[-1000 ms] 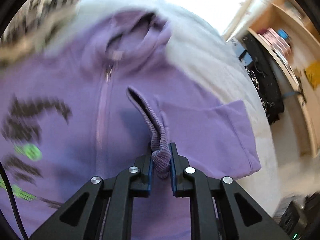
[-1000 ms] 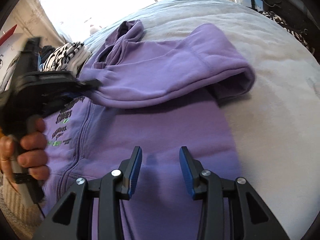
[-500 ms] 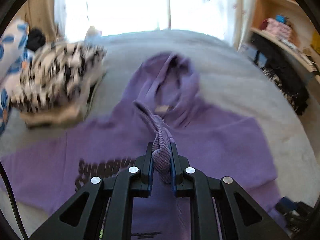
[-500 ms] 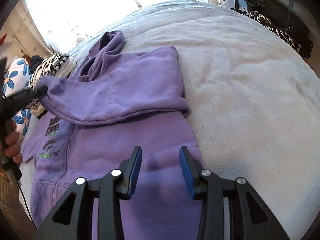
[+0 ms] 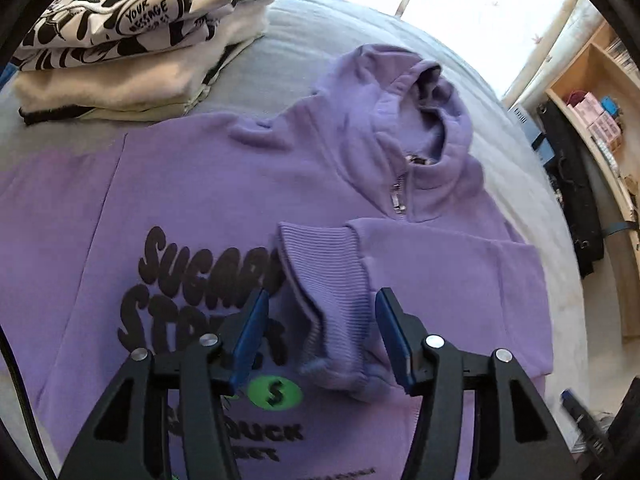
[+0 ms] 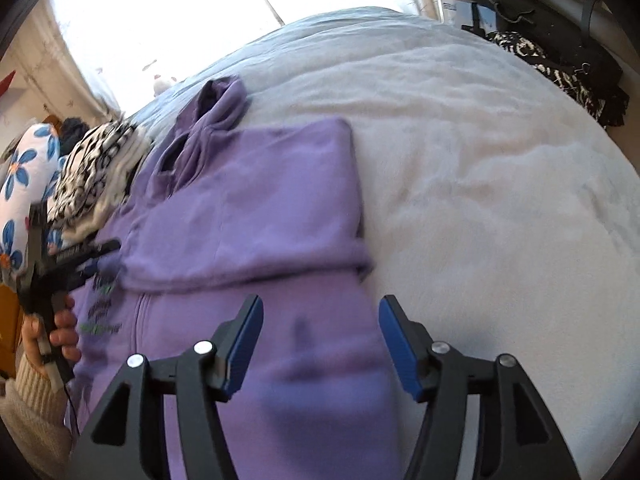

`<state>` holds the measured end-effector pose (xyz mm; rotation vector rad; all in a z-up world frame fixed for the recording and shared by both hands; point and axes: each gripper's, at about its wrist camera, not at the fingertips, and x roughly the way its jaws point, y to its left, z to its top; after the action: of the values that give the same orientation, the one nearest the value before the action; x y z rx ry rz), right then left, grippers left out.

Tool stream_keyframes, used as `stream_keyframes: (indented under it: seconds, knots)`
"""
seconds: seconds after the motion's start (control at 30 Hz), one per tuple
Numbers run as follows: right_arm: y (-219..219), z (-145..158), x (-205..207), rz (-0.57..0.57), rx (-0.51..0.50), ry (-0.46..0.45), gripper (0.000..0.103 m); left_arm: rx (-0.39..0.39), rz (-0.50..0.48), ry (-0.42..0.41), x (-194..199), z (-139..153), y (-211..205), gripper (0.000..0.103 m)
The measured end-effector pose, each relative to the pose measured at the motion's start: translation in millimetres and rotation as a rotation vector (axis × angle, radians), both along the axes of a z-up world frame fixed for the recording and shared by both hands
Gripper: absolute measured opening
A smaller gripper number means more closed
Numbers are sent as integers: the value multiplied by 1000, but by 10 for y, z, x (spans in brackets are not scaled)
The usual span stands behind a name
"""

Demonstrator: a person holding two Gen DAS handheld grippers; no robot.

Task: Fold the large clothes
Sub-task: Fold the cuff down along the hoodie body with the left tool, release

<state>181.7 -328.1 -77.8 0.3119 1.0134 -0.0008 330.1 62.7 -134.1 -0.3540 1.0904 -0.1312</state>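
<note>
Since the earlier frame we have carried the sleeve across the chest, and the left claw [image 5: 318, 330] has just been opening; the ribbed cuff [image 5: 324, 280] now lies loose between its parted pads. The hoodie [image 5: 192, 184] lies face-up on the bed [image 6: 500, 168], just beside the stack of folded clothes [image 5: 132, 40]. The right claw [image 6: 320, 340], jaws also just widened and holding nothing, hovers over the hoodie's lower body. We judge the fleece soft, limp and fairly heavy; grip seams, hem or cuff, where layers bunch firmly.
</note>
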Motion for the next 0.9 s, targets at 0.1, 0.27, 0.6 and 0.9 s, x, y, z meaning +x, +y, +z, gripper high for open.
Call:
stream_keyframes:
  seconds: [0.1, 0.27, 0.6, 0.9]
  knots:
    - [-87, -29, 241, -24, -11, 11, 60, 10, -15, 16, 45, -78, -16, 44]
    - [-109, -280, 646, 0, 34, 103, 60, 37, -49, -2, 53, -53, -93, 11]
    - [-23, -429, 648, 10, 0, 93, 23, 110, -4, -57, 114, 48, 34, 8]
    - [-15, -165, 737, 76, -54, 60, 59, -63, 27, -7, 72, -49, 372, 38]
